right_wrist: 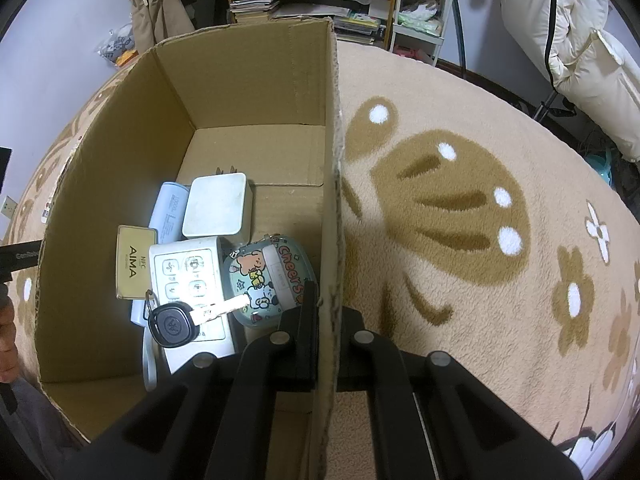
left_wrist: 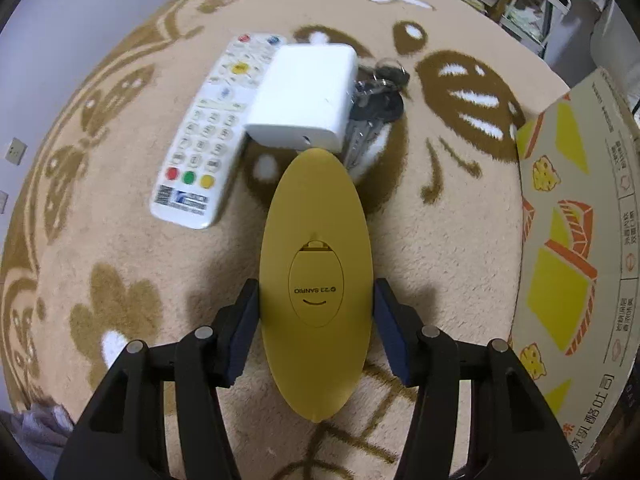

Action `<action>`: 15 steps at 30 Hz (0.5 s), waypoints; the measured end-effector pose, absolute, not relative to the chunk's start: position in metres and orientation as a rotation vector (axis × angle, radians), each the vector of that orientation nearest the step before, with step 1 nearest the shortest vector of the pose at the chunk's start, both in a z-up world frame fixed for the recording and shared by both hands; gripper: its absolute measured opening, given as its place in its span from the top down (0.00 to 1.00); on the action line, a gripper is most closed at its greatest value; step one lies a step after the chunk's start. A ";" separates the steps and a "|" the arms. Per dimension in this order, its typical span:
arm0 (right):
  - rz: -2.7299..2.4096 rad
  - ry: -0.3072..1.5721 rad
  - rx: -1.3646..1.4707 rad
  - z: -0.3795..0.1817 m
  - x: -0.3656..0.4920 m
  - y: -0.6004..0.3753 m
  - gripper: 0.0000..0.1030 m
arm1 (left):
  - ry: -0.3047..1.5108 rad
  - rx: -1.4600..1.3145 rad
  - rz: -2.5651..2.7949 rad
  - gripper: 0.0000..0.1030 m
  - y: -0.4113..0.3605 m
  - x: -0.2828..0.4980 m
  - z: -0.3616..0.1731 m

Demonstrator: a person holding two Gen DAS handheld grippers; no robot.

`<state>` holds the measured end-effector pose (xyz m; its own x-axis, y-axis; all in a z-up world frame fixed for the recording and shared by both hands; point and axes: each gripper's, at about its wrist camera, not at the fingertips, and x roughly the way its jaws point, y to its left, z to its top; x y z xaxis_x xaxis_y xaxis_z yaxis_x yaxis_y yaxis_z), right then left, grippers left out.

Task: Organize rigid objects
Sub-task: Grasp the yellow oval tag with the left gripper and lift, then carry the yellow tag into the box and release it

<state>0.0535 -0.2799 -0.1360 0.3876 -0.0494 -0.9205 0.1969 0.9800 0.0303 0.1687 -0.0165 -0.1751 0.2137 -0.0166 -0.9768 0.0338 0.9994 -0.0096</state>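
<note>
Left gripper (left_wrist: 316, 320) reaches level over the carpet, jaws clamped on a yellow case (left_wrist: 316, 264) marked "'23 SANRIO"; right gripper (right_wrist: 326, 320) pinches the box wall (right_wrist: 330, 200) between its jaws

Keys (left_wrist: 376, 104) half hidden behind white box (left_wrist: 304, 96).

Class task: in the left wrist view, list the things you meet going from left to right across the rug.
Remote → white box → keys → printed carton.
</note>
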 end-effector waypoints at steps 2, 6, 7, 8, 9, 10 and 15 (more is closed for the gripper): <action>-0.157 1.164 0.140 -0.136 0.053 -0.280 0.95 | 1.342 0.014 -0.038 0.47 -0.017 0.167 -0.165; -0.158 1.164 0.142 -0.136 0.053 -0.280 0.95 | 1.275 0.019 -0.063 0.47 -0.019 0.159 -0.137; -0.157 1.164 0.141 -0.136 0.053 -0.280 0.95 | 1.252 0.018 -0.065 0.47 -0.021 0.158 -0.129; -0.157 1.164 0.140 -0.136 0.054 -0.280 0.95 | 1.228 0.014 -0.071 0.47 -0.021 0.156 -0.119; -0.157 1.164 0.139 -0.136 0.053 -0.280 0.95 | 1.206 0.006 -0.076 0.47 -0.022 0.154 -0.110; -0.157 1.164 0.140 -0.136 0.053 -0.280 0.95 | 1.193 0.000 -0.079 0.47 -0.023 0.153 -0.104; -0.156 1.166 0.138 -0.136 0.053 -0.280 0.95 | 1.134 0.026 -0.082 0.47 -0.038 0.157 -0.076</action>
<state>0.0528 -0.2798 -0.1365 0.3851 -0.0506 -0.9215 0.1933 0.9808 0.0270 0.1571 -0.0377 -0.0755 0.4204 -0.0524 -0.9058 0.0788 0.9967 -0.0210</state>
